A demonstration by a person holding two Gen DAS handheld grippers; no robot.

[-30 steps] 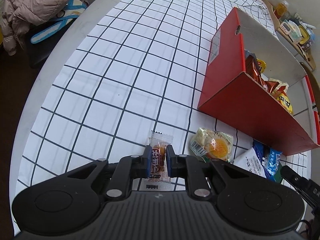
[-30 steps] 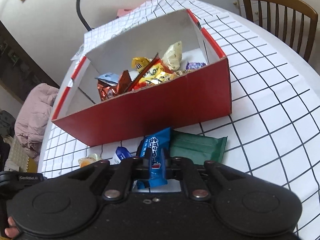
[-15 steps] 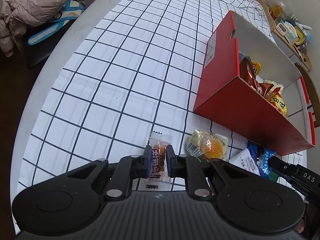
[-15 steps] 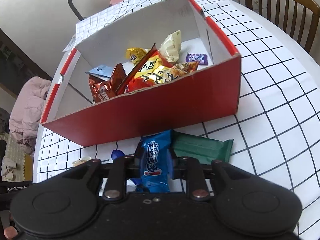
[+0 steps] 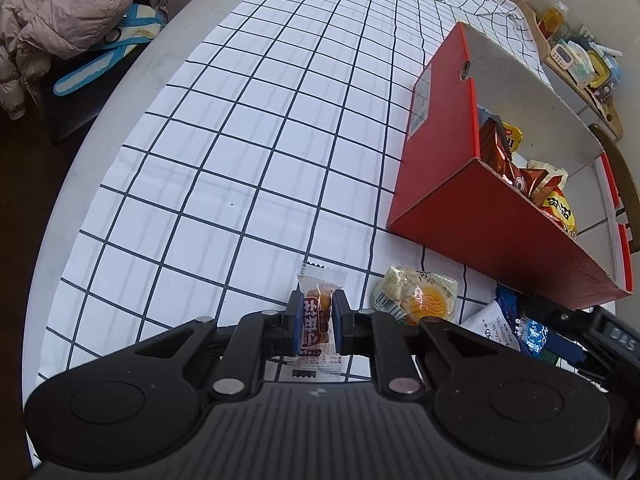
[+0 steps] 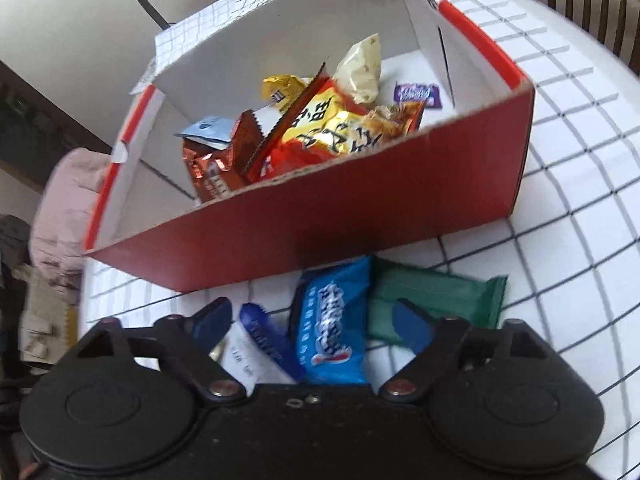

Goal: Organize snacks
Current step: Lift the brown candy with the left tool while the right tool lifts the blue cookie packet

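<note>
White cloth printed with a dark grid covers the round table under both grippers.

Left gripper: jaws together, clamped on a small clear-wrapped candy with a brown label. The candy's lower end lies on the cloth. Just to its right lies a clear-wrapped yellow pastry, apart from the candy.

Right gripper: jaws opening, blue pads standing clear on either side of a blue snack packet. The pads do not press on it. The packet lies on the cloth, its far end touching or nearly touching the front wall of the box. A green wrapped bar lies just to its right, partly under it. A white-and-blue packet lies just to its left.

Red cardboard box, white inside, stands open-topped directly behind these packets. Contents, piled toward the front wall:
- a copper-red foil packet at the left;
- a pale blue sachet behind it;
- a yellow-and-red bag with bold characters at the centre;
- a gold-wrapped piece and a cream pouch behind that;
- a small purple wrapped piece on the box floor at the right.

Beyond the table edge, a pink padded jacket lies heaped.
</note>
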